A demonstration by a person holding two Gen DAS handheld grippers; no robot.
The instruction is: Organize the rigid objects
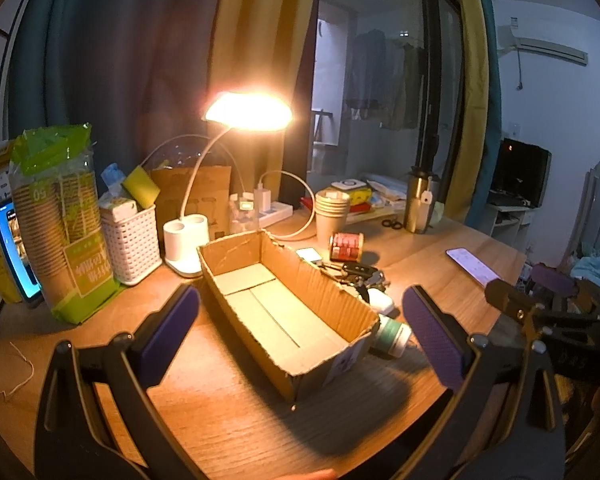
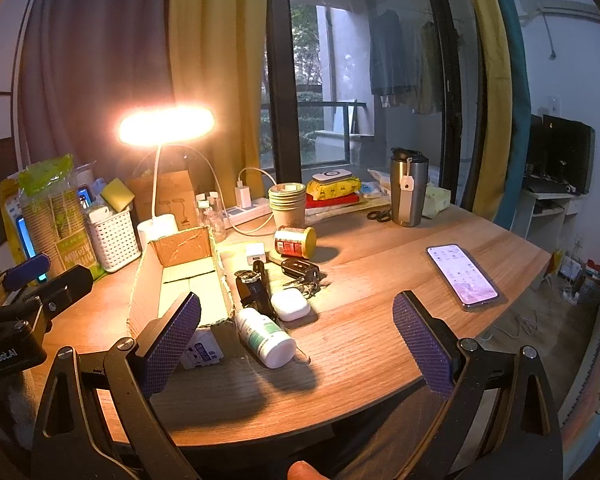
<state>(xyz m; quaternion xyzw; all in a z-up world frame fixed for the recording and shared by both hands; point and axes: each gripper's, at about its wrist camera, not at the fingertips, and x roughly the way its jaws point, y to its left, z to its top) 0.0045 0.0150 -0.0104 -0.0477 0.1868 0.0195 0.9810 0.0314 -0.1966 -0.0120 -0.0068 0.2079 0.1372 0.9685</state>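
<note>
Now | both claws, left [image 1: 300, 320] and right [image 2: 296, 332], hovering wide and empty | open brown cardboard box [image 1: 276, 304] waiting beside white pill bottle [image 2: 266, 338] on wooden bench [image 2: 360, 340], likely first pick

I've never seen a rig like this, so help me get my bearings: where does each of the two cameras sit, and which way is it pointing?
Left wrist: sits on the left gripper, looks forward over the empty cardboard box; its own open fingers and the right gripper show.
Right wrist: sits on the right gripper, looks forward over the white bottle; its open fingers and the left gripper show.
Shared: box, bottle, lamp, phone.
</note>
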